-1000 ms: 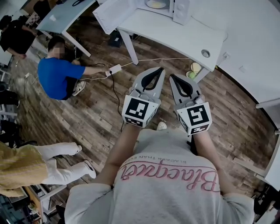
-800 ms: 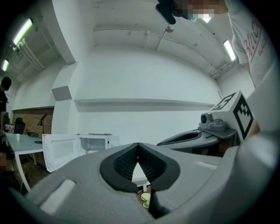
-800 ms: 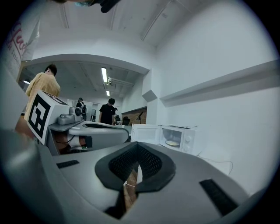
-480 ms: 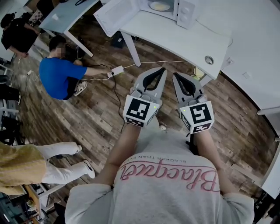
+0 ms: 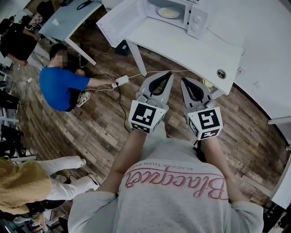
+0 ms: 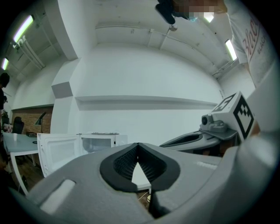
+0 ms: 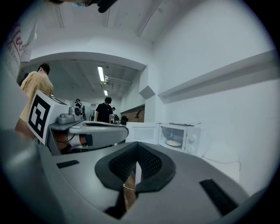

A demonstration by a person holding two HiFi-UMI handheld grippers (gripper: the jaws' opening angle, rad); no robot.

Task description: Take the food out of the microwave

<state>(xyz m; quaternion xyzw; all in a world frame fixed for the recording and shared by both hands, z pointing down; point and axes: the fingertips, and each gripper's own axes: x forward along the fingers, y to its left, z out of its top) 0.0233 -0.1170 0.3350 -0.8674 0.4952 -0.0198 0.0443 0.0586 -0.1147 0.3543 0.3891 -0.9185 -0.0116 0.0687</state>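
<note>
Both claws are pressed together on nothing, the left claw (image 5: 168,73) and the right claw (image 5: 183,81) side by side just short of the table's (image 5: 191,48) near edge. We see the food (image 5: 168,12), a flat pale plateful, lying inside the microwave (image 5: 198,22), which stands at the table's far edge with its door (image 5: 119,19) swung open. We judge it light, stiff, smooth-rimmed and apt to slide, perhaps hot, so we would pinch its near rim and keep it level.

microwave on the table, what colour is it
The microwave is white; the head view shows it best.
</note>
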